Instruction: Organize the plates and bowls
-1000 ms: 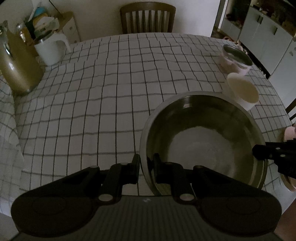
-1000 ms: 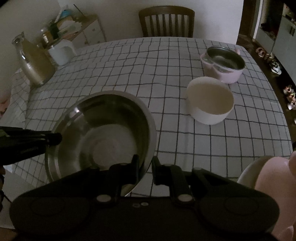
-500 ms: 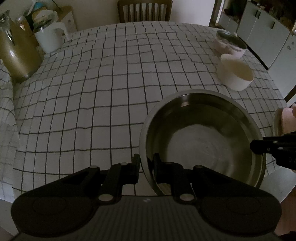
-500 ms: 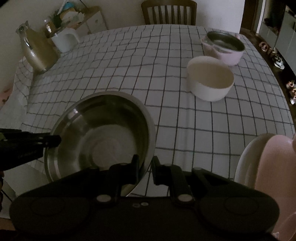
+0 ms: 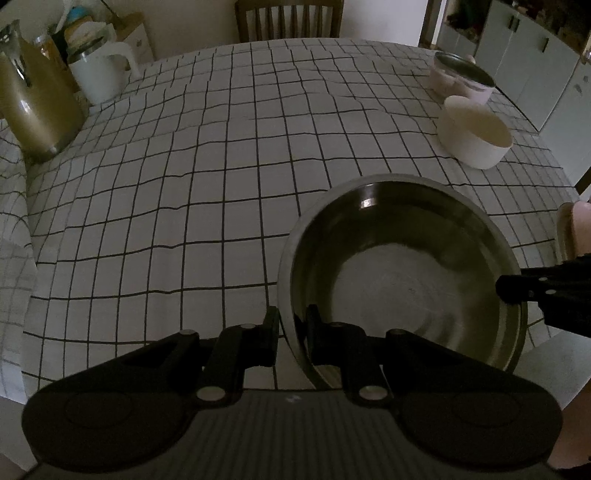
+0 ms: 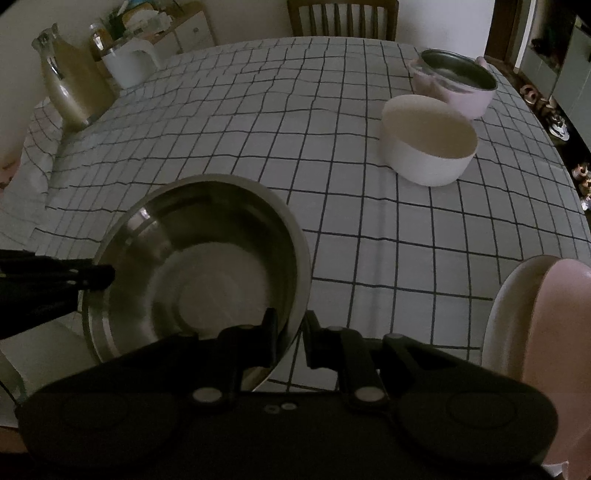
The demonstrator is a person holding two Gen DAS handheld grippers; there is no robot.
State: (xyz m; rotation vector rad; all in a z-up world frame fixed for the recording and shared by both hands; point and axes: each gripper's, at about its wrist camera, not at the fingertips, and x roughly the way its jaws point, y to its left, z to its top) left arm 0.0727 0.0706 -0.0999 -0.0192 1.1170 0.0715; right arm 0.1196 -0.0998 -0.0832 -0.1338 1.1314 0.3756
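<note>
A large steel bowl (image 5: 402, 273) is held over the near edge of the checked table (image 5: 221, 155) by both grippers. My left gripper (image 5: 291, 325) is shut on its left rim. My right gripper (image 6: 290, 332) is shut on its right rim; the bowl (image 6: 199, 266) fills the lower left of the right wrist view. A white bowl (image 6: 428, 144) and a pink pot with a steel inside (image 6: 456, 79) stand at the far right of the table. A pink plate on a white plate (image 6: 546, 317) sits at the near right edge.
A gold jug (image 5: 33, 107) and a white kettle (image 5: 103, 74) stand at the far left. A wooden chair (image 5: 290, 18) is behind the table. Cabinets (image 5: 535, 55) are at the right.
Both grippers have drawn back toward the near edge with the steel bowl held between them. The things on the table have not moved.
</note>
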